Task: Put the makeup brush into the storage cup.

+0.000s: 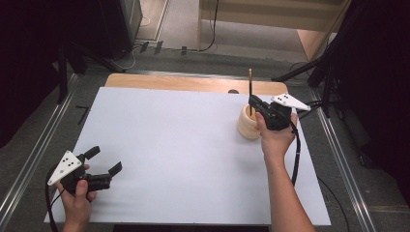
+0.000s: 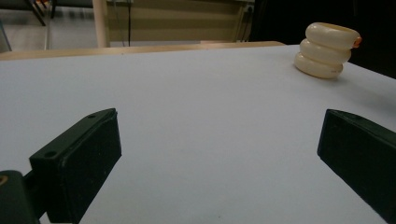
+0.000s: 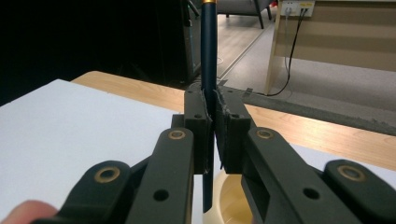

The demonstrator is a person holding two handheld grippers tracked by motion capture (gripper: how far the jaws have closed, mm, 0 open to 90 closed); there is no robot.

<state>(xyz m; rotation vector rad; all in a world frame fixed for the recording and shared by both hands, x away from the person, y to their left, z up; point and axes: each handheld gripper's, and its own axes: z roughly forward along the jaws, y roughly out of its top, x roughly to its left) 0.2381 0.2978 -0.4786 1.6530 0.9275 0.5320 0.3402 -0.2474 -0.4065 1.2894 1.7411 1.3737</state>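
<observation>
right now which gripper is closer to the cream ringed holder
Right. The right gripper hangs just above the cream holder, shut on a pencil; the left gripper sits open, far across the table.

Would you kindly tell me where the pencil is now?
High view, right side: the pencil stands upright in the right tongs, its lower end inside the cream holder.

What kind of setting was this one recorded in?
Probably a lab or studio recording bay, not a home: a white board laid on a wooden table, black curtains and stand legs at both sides, and cables across the grey floor behind.
</observation>
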